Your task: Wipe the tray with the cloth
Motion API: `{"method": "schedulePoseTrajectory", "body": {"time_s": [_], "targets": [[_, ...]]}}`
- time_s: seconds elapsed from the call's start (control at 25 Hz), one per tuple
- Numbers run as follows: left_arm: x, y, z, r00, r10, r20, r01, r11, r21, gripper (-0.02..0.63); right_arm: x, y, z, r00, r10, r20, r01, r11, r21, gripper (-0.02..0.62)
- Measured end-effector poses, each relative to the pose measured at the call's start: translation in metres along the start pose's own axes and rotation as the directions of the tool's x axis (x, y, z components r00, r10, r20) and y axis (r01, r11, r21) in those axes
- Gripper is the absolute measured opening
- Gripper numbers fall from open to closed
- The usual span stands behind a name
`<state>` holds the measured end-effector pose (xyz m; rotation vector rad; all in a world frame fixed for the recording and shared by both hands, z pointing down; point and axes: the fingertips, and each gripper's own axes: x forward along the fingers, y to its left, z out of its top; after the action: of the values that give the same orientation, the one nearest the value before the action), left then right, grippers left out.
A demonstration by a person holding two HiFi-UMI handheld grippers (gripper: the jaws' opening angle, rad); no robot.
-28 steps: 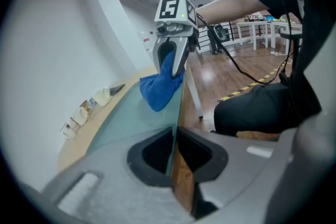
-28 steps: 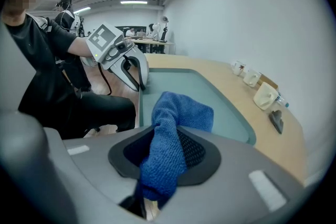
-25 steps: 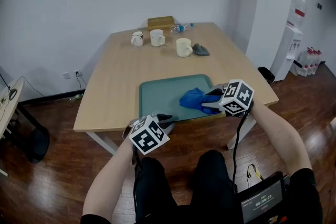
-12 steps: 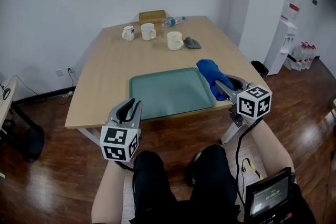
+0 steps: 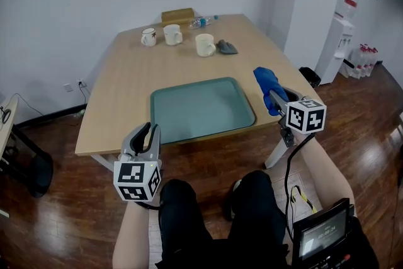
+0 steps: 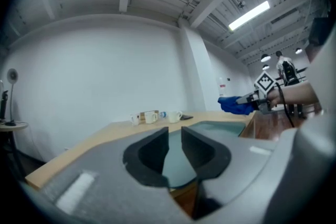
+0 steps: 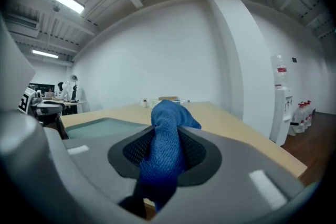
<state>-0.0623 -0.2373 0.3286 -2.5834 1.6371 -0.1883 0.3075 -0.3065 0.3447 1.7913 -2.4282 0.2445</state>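
**A:** Starting with the head view, where's everything sitting?

**B:** The green tray (image 5: 201, 110) lies flat on the wooden table (image 5: 129, 88), close to the near edge, with nothing on it. The blue cloth (image 5: 265, 81) isn't on the tray. It's up in the air just off the tray's right side, pinched in the right gripper (image 5: 273, 97). The left gripper (image 5: 147, 131) hangs in front of the table's near edge, off the tray's near-left corner, touching nothing. At the far end there are three mugs (image 5: 172, 34), a brown box (image 5: 177, 15), a water bottle (image 5: 203, 21) and some small dark thing (image 5: 227, 46) I can't make out.

**A:** And the left gripper view?

**B:** The jaws are a slim gap apart and there's nothing between them, so that gripper is empty. Through the gap you just see the tray's green surface and the table edge. Over on the right is the other gripper, holding the cloth up above table height.

**A:** Right gripper view?

**B:** The cloth is bunched right between the pads. A blue lump pokes out past the tips and the rest droops down behind. The jaws are easing open at this moment, but the pads are clearly on the fabric, so it's gripped. The tray shows off to the left, lower down on the table, well apart from the cloth.
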Motion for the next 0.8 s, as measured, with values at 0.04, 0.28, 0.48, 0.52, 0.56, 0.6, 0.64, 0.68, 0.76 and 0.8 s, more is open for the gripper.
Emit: {"method": "schedulePoseTrajectory", "body": {"time_s": [0.04,0.28,0.48,0.52,0.56,0.6,0.64,0.68,0.76,0.8], "targets": [[0.0,0.0,-0.001,1.0,-0.002,-0.002,0.002,1.0,-0.001,0.078,0.006,-0.003,-0.006,1.0,-0.012,-0.027,0.011,1.0,-0.013,0.115],[-0.001,0.004,-0.012,1.0,0.009,-0.018,-0.009,1.0,-0.017,0.078,0.049,-0.029,-0.044,0.971,-0.08,-0.227,0.068,0.996,-0.058,0.162],[-0.003,0.005,-0.015,1.0,0.01,-0.027,-0.011,1.0,-0.023,0.078,0.053,-0.031,-0.05,0.973,-0.077,-0.219,0.084,0.996,0.023,0.261],[-0.004,0.007,-0.016,1.0,0.014,-0.027,-0.014,1.0,-0.024,0.078,0.05,-0.031,-0.048,0.976,-0.083,-0.203,0.091,0.995,0.03,0.261],[-0.005,0.009,-0.017,0.999,0.019,-0.027,-0.02,0.999,-0.025,0.078,0.046,-0.031,-0.045,0.978,-0.093,-0.186,0.1,0.994,0.031,0.261],[-0.006,0.011,-0.017,0.999,0.024,-0.028,-0.025,0.999,-0.027,0.078,0.042,-0.031,-0.042,0.98,-0.105,-0.167,0.11,0.994,0.025,0.261],[-0.008,0.011,-0.018,0.999,0.029,-0.028,-0.03,0.999,-0.028,0.078,0.036,-0.03,-0.039,0.982,-0.118,-0.148,0.121,0.993,0.014,0.261],[-0.01,0.011,-0.018,0.999,0.033,-0.029,-0.033,0.999,-0.029,0.078,0.029,-0.028,-0.036,0.983,-0.129,-0.129,0.13,0.991,0.004,0.261],[-0.015,0.008,-0.016,0.999,0.037,-0.025,-0.037,0.999,-0.03,0.078,0.012,-0.023,-0.031,0.986,-0.14,-0.089,0.14,0.99,-0.005,0.261],[-0.018,0.006,-0.014,0.999,0.038,-0.021,-0.038,0.999,-0.029,0.078,0.001,-0.018,-0.027,0.988,-0.142,-0.062,0.142,0.99,-0.004,0.261]]}}
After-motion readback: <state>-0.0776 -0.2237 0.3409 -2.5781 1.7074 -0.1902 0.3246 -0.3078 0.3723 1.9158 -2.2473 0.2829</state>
